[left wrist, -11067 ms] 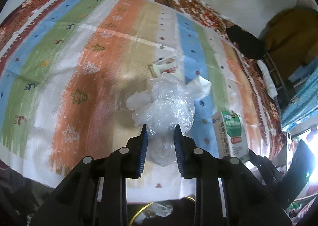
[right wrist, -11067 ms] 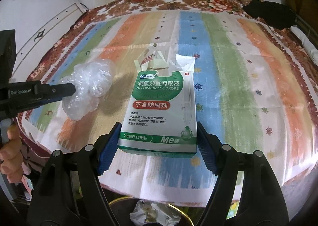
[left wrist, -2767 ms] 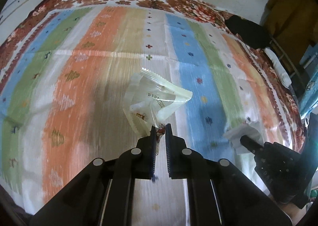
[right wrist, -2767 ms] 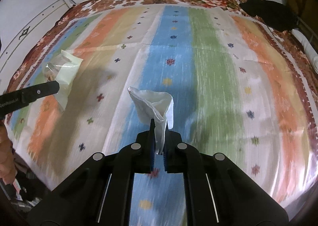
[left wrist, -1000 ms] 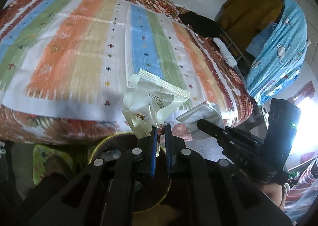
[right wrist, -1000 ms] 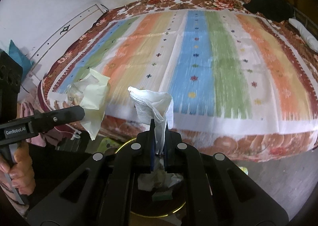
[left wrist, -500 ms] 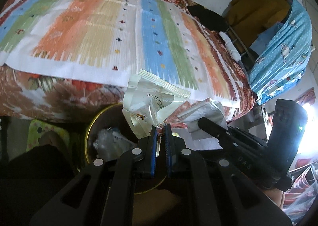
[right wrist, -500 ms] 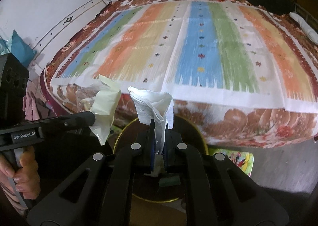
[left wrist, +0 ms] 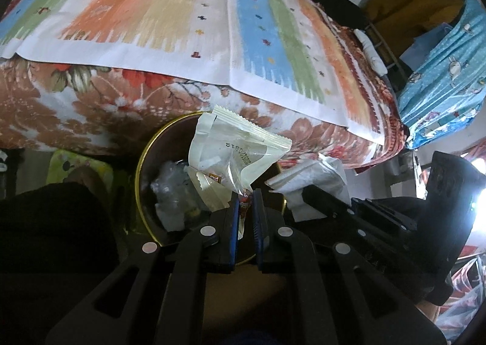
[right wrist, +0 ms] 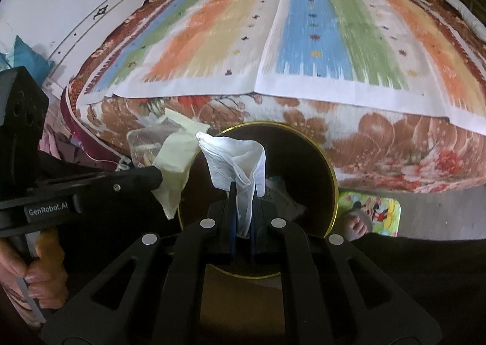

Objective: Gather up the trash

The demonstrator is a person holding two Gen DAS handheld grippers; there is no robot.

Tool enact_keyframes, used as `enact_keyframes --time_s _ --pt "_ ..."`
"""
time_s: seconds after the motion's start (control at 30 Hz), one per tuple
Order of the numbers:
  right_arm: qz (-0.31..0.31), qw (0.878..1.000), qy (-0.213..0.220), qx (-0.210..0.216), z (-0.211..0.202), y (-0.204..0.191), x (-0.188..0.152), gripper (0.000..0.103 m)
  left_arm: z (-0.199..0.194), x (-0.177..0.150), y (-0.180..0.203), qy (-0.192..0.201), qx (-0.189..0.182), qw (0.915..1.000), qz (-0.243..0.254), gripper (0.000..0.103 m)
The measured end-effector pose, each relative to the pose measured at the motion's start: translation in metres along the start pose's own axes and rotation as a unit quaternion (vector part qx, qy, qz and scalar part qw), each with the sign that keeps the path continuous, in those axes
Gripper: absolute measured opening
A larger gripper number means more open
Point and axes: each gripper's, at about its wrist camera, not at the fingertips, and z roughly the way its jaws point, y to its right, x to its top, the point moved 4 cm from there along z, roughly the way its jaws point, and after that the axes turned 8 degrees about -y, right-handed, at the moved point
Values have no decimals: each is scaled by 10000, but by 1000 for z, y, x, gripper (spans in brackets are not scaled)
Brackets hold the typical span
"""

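A bed (right wrist: 395, 156) in a floral cover is carrying a striped cloth (right wrist: 303, 41) — lying flat, its near edge reaching the bed's front. A dark item (left wrist: 334, 8) is lying at the far right. On the floor (right wrist: 440, 223) below, a bin (right wrist: 331, 181) is standing beside a cartoon mat (right wrist: 373, 211).

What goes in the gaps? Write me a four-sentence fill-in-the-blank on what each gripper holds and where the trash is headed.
1. The left gripper is shut on a clear plastic ____.
2. The right gripper is shut on a white ____.
3. Both pieces hang above a round, gold-rimmed ____.
4. The striped cloth on the bed has ____ trash lying on it.

Missing words: wrapper; tissue; bin; no
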Motion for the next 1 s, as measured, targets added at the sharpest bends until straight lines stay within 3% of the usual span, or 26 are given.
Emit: enact_keyframes --time_s 0.23,0.33,0.53,0.83,1.0 --pt "168 9997 -196 -25 9 6 1 8 9 1 -6 -172 42 9997 -177 9" --pt "265 9992 -294 -36 14 9 1 10 14 2 -8 -240 26 9993 -273 19" --pt "403 9988 -293 15 14 14 3 27 12 6 -10 -155 99 9992 -352 31" --pt "494 9983 -260 175 10 16 4 37 3 7 -2 63 415 9991 -24 39" --pt "448 9987 -130 213 -1 16 3 46 -4 5 5 -61 366 9989 284 46"
